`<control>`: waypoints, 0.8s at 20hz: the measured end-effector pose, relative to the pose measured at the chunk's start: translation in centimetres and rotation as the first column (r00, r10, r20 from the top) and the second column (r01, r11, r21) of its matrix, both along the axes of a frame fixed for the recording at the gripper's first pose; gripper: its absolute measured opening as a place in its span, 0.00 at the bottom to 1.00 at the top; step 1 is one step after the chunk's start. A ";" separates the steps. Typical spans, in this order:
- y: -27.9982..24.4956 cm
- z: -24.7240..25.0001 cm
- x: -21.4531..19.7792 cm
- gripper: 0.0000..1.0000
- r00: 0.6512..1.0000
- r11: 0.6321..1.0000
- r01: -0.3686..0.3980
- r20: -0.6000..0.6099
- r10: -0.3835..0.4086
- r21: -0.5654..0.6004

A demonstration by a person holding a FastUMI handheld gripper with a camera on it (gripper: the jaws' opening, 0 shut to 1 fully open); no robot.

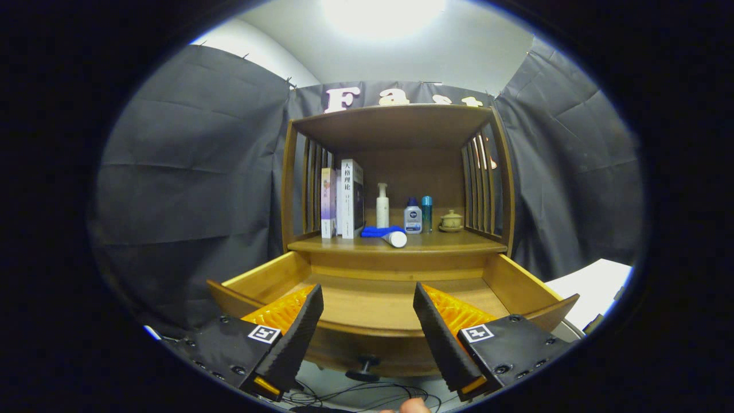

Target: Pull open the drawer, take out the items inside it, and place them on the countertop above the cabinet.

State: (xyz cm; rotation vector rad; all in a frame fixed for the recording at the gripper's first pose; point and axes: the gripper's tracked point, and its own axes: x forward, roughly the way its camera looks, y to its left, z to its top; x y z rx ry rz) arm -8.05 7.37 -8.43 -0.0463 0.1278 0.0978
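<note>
The wooden drawer (367,298) stands pulled out of the cabinet, its bare wood floor showing between and beyond my fingers. Its dark knob (364,367) hangs on the front panel, low between the fingers. My gripper (367,310) is open above the drawer's front edge with nothing between its fingers. On the countertop (447,244) above the drawer a blue tube with a white cap (385,233) lies on its side near the front.
Farther back on the countertop stand upright books (344,201), a white pump bottle (382,205), a small grey-white bottle (413,217), a slim teal bottle (427,213) and a lidded ceramic cup (451,221). Slatted sides and a top shelf enclose it. Cables lie below.
</note>
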 end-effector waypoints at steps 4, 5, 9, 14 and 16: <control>0.0 -2.1 -1.1 0.99 1.000 0.998 -0.016 0.010 0.017 -0.069; 0.0 -2.3 -1.0 0.99 0.999 0.997 -0.019 0.030 0.021 -0.081; 0.5 -4.9 -2.0 1.00 0.999 0.997 -0.030 -0.021 0.029 -0.073; 0.9 -7.8 -1.9 1.00 0.996 0.998 -0.021 -0.087 0.016 -0.063; 0.4 -8.9 -1.3 1.00 0.993 0.998 0.001 -0.119 -0.008 -0.058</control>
